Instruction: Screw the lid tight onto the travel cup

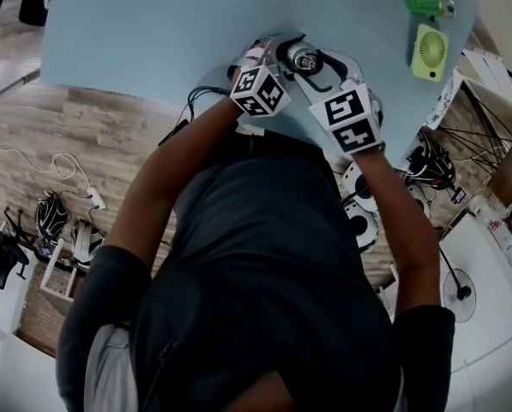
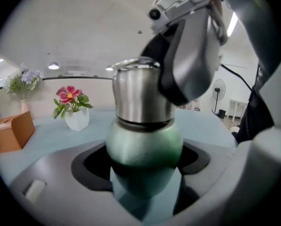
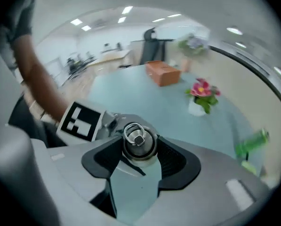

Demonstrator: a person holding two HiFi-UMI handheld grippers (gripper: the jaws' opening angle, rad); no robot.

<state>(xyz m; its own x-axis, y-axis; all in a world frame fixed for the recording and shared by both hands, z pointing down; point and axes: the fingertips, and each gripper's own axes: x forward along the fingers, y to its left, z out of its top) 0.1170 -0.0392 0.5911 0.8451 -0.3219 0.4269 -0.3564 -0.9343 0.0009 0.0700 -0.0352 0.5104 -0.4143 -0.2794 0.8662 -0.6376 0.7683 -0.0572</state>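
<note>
The travel cup stands on the light blue table close to its near edge. Its rounded green body fills the gap of my left gripper, whose dark pads press on both sides. The steel lid sits on top, with a small ring on its cap. From above, my right gripper points steeply down with its ribbed pads closed against the lid. In the head view the lid shows between the left gripper and the right gripper.
A green bottle and a small yellow-green fan lie at the table's far right. A white pot of pink flowers and a cardboard box stand farther back. Cables and gear lie on the floor beside the table.
</note>
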